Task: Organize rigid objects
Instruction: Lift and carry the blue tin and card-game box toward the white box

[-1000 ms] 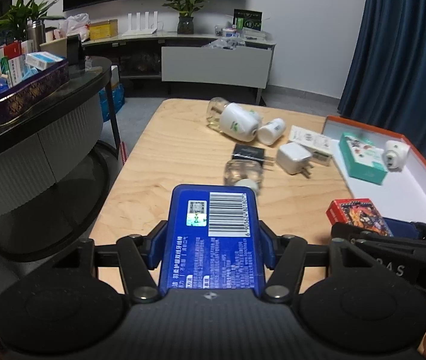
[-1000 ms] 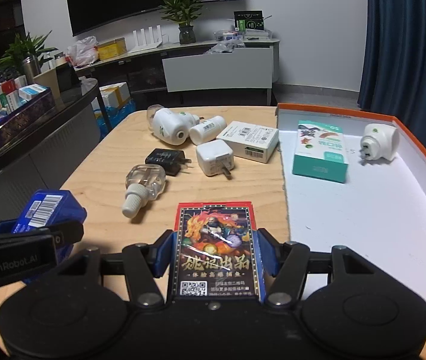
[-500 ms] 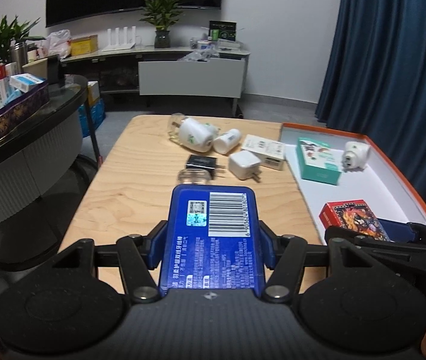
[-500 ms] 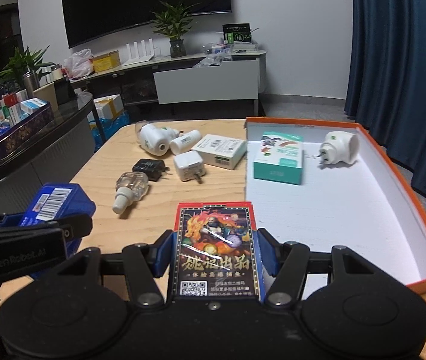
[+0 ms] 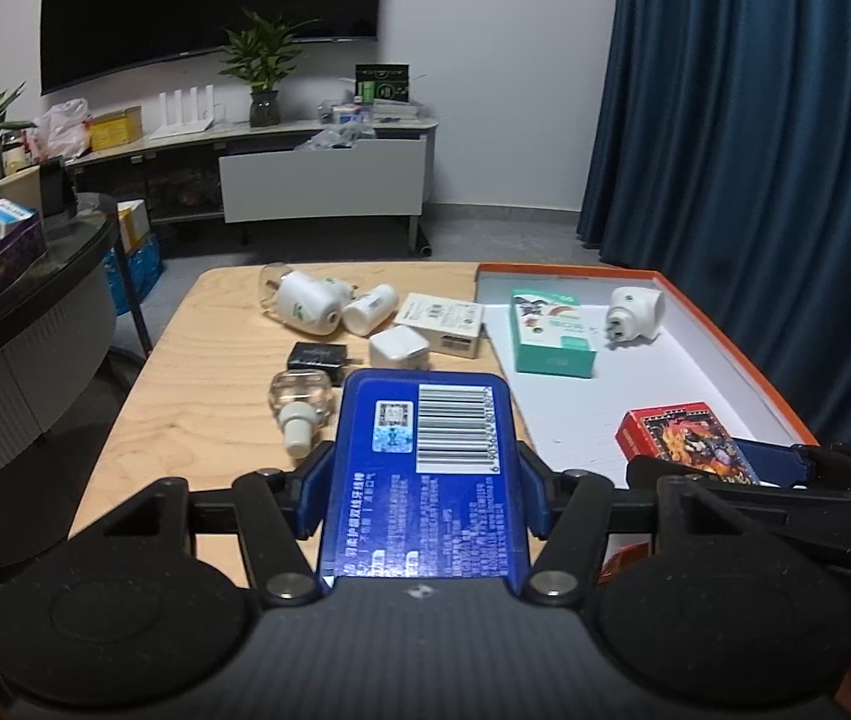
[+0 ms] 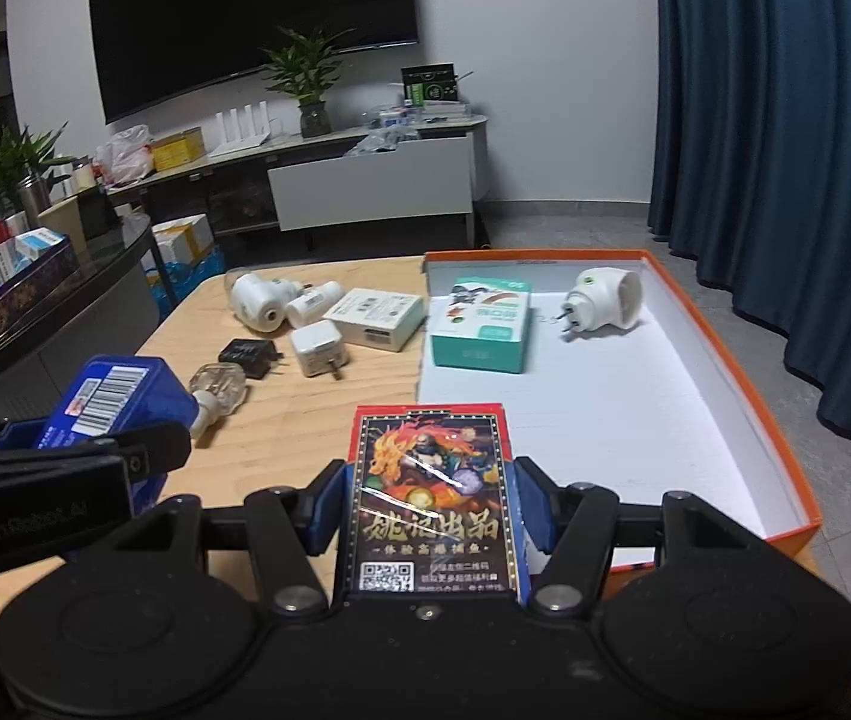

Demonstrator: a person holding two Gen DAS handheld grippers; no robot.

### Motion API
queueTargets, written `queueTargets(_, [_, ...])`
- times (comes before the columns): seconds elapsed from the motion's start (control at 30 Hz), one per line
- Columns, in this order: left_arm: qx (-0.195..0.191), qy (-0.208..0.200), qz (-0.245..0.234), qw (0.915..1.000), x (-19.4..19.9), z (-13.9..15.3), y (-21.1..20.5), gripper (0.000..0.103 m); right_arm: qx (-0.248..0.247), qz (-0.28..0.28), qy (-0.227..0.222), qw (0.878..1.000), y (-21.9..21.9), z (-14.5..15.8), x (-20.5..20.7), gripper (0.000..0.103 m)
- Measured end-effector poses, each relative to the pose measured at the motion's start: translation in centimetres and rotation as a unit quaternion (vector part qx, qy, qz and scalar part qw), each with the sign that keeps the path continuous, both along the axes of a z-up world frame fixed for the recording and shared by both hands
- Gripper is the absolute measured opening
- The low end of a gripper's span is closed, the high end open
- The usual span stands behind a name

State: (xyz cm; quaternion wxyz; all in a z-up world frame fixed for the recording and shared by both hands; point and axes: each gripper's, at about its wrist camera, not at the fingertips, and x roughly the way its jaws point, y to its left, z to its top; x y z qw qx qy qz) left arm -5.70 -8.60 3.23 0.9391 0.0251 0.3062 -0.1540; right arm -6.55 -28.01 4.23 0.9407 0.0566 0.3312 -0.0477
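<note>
Blue box (image 5: 425, 474) sits clenched in the left gripper (image 5: 422, 498) jaws and a red card box (image 6: 432, 492) in the right gripper (image 6: 431, 510) jaws, both held over the near edge of the wooden counter (image 5: 185, 420), beside the orange-rimmed tray (image 6: 737, 372) holding a teal box (image 6: 482, 324) and a white plug (image 6: 602, 300). Chargers, a bottle (image 5: 299, 402) and a white carton (image 5: 443, 324) lie loose on the counter, with a TV console (image 6: 365, 180) and blue curtain (image 6: 785, 120) beyond. Compared with a second ago, both grippers sit higher and further back, so more of the tray shows.
</note>
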Motion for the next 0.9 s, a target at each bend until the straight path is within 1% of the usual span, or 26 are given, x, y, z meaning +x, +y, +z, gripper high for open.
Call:
queueTargets(0.67, [0.011, -0.014, -0.053, 0.9985, -0.4, 0.4, -4.2, 0.061, 0.000, -0.058, -0.006, 0.998, -4.6, 0.6, -1.5, 0.071])
queueTargets(0.9, [0.014, -0.018, -0.063, 0.9977, -0.4, 0.6, -5.2, 0.061, -0.001, -0.068, -0.006, 0.998, -5.7, 0.6, -1.7, 0.071])
